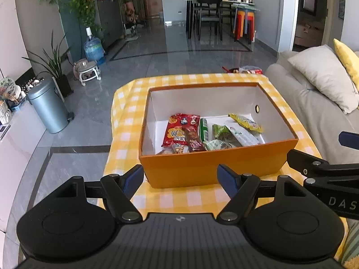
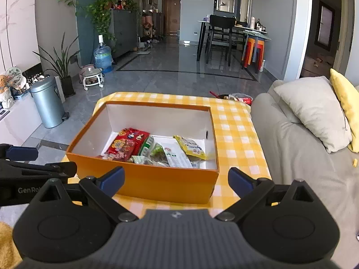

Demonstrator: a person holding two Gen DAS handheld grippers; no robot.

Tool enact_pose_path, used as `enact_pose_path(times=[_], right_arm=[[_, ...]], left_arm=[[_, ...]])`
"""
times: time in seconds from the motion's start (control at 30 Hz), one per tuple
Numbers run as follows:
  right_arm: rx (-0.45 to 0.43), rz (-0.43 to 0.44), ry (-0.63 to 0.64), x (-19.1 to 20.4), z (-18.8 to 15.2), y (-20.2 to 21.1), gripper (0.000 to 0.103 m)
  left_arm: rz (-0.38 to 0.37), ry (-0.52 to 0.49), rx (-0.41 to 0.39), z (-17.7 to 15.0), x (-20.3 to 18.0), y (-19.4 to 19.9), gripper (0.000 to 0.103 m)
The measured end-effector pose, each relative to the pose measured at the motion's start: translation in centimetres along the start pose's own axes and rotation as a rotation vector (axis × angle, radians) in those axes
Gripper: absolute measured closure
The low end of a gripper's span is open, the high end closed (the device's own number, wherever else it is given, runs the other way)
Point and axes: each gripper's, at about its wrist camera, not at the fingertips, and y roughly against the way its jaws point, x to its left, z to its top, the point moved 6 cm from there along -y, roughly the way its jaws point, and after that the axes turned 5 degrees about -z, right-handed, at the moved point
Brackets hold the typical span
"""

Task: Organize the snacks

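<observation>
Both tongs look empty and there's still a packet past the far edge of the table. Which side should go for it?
Right, probably. The leftover packet lies beyond the table's far right corner, by the sofa, on the right tongs' side. The left tongs would have to cross the orange box.

Home living room: sofa, dining table, houseplants.

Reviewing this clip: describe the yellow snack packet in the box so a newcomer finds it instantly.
Start at the orange box on the yellow checked tablecloth. Snacks lie on its white floor; the yellow packet is nearest the sofa-side wall, below the small round hole. It is the only yellow wrapper, beside white and green ones.
</observation>
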Motion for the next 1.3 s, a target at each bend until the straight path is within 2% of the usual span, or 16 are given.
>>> enact_pose_path(times=[0.37, 1.3], right_arm=[[0.018, 0.005, -0.032, -1.01, -0.61, -1.22, 0.008], [-0.004, 0.010, -0.029, -0.85, -0.44, -0.55, 0.008]], left_arm=[[0.001, -0.010, 0.033, -0.33, -0.65, -0.92, 0.016], [0.001, 0.009, 0.022, -0.12, -0.84, 0.00, 0.016]])
